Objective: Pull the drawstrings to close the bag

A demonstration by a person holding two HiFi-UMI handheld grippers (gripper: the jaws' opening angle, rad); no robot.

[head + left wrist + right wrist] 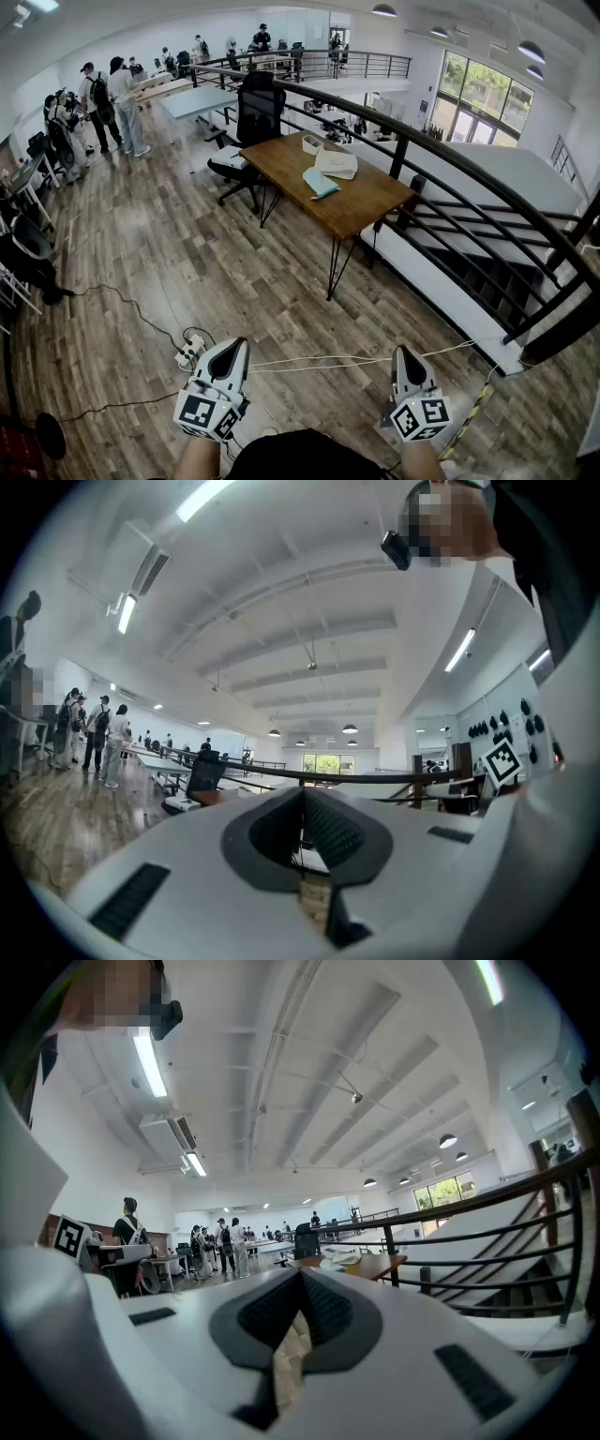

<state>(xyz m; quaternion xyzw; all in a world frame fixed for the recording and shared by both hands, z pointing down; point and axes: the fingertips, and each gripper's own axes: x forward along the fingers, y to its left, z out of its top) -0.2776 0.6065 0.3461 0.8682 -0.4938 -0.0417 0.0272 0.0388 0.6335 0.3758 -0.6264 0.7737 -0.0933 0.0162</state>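
Beyond the left gripper (238, 345), wooden table (367, 202) beside black railing (452, 156)

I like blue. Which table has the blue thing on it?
The brown wooden table beside the railing, with the blue thing in its middle. The farther table is pale.

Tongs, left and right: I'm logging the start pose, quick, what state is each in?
Left tongs: closed, holding nothing.
Right tongs: closed, holding nothing.
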